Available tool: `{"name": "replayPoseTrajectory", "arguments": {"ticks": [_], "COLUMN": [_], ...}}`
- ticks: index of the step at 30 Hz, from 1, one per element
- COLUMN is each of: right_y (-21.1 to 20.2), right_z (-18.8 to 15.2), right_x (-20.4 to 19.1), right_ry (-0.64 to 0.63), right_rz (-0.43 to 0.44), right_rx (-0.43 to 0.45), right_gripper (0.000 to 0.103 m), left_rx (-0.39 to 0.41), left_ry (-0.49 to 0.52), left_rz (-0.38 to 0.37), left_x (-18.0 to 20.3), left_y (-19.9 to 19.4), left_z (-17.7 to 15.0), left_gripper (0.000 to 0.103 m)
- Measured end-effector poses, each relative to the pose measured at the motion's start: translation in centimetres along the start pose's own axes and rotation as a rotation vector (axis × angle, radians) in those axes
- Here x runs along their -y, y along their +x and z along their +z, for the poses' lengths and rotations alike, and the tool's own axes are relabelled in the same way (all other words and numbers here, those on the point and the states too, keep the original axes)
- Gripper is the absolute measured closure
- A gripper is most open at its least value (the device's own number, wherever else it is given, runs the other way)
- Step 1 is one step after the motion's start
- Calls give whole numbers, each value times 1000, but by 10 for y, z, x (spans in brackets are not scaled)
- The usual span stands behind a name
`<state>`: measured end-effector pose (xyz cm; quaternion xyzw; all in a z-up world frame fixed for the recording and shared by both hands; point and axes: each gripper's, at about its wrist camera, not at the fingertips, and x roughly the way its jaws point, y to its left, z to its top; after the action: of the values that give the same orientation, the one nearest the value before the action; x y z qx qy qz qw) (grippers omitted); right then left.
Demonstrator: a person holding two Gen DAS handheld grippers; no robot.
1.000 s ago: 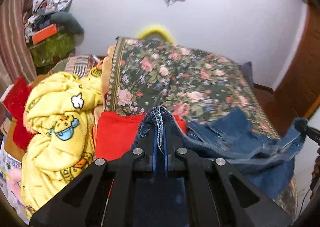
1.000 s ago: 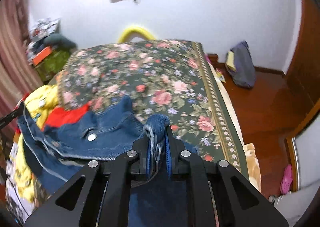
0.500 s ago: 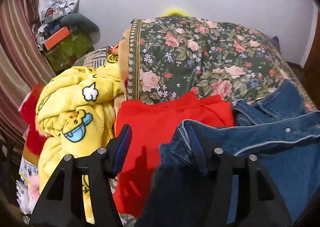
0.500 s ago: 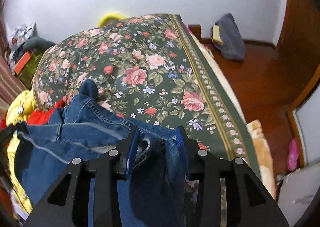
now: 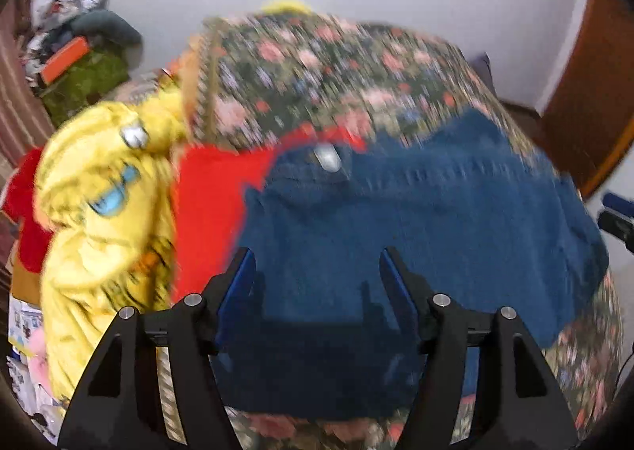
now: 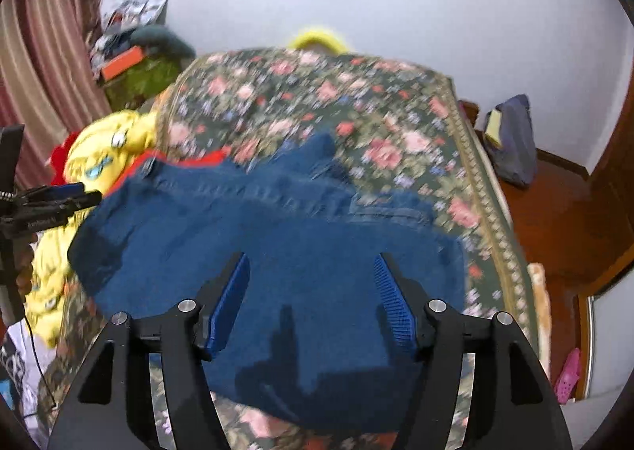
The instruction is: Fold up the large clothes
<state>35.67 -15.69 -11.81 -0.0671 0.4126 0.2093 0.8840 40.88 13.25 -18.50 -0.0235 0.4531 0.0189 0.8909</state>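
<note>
White-walled bedroom, and a floral bedspread (image 6: 396, 125) covers the bed. The jeans (image 6: 277, 236) lie bunched across its near end, over a red garment (image 5: 214, 188), with a yellow blanket (image 5: 99, 204) heaped beside them. Left gripper (image 5: 317, 271) hangs above the denim, jaws opening, nothing pinched. Right gripper (image 6: 309, 275) the same: jaws spreading, denim below, pads not touching it
</note>
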Motion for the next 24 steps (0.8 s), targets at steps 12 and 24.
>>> {"name": "replayPoseTrajectory", "arguments": {"ticks": [12,24], "right_y": [46,16], "right_z": [-42,-64], "right_x": [-43,31], "right_ry": [-65,56], "right_rz": [-8,-177], "right_rx": [-147,-116], "right_gripper": [32,23], "left_rx": [-42,9], "left_ry": [102,47], "left_rz": [20,108], "left_x": [47,7], "left_y": [32,20], "left_z": [-52,-67], "left_gripper": [28,27]}}
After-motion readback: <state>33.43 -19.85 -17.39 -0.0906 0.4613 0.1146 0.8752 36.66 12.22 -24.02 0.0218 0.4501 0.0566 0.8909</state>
